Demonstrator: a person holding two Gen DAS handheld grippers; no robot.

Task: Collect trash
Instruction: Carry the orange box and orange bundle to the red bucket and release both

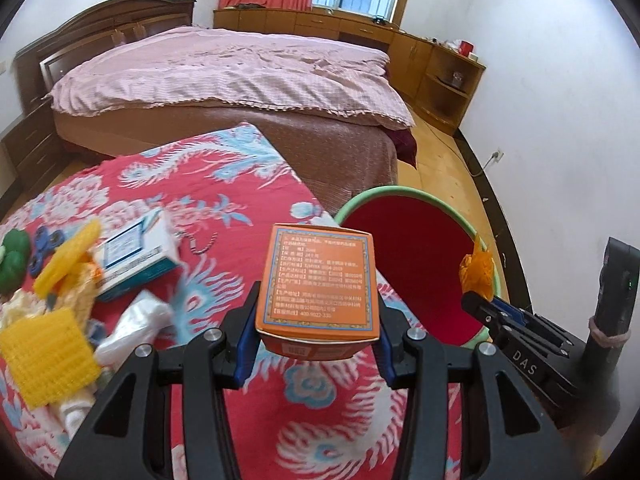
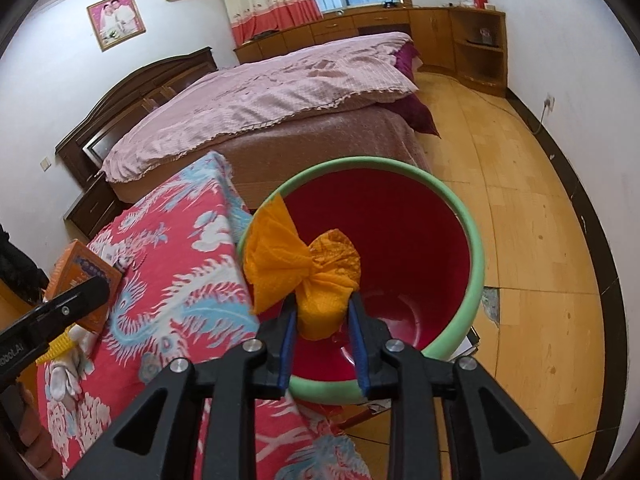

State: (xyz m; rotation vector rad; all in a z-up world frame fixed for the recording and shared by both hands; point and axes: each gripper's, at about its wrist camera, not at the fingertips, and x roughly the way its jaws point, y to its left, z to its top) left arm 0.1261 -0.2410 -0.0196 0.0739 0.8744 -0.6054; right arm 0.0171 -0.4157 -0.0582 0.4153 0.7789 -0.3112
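My left gripper (image 1: 316, 320) is shut on an orange box (image 1: 318, 280) and holds it above the red flowered tablecloth (image 1: 224, 216), just left of the red bin with a green rim (image 1: 404, 200). My right gripper (image 2: 322, 312) is shut on a crumpled orange wrapper (image 2: 304, 264) and holds it over the bin's (image 2: 476, 256) open mouth near its left rim. The right gripper also shows in the left wrist view (image 1: 480, 300) with the wrapper (image 1: 476, 272). The orange box also shows in the right wrist view (image 2: 80, 276).
On the table's left lie a blue and white box (image 1: 136, 256), yellow mesh pieces (image 1: 48, 356), a clear plastic bag (image 1: 136, 324), a green toy (image 1: 14, 256) and white gloves (image 2: 66, 376). A bed (image 1: 224, 80) stands behind the table. Wooden floor (image 2: 536, 240) lies right of the bin.
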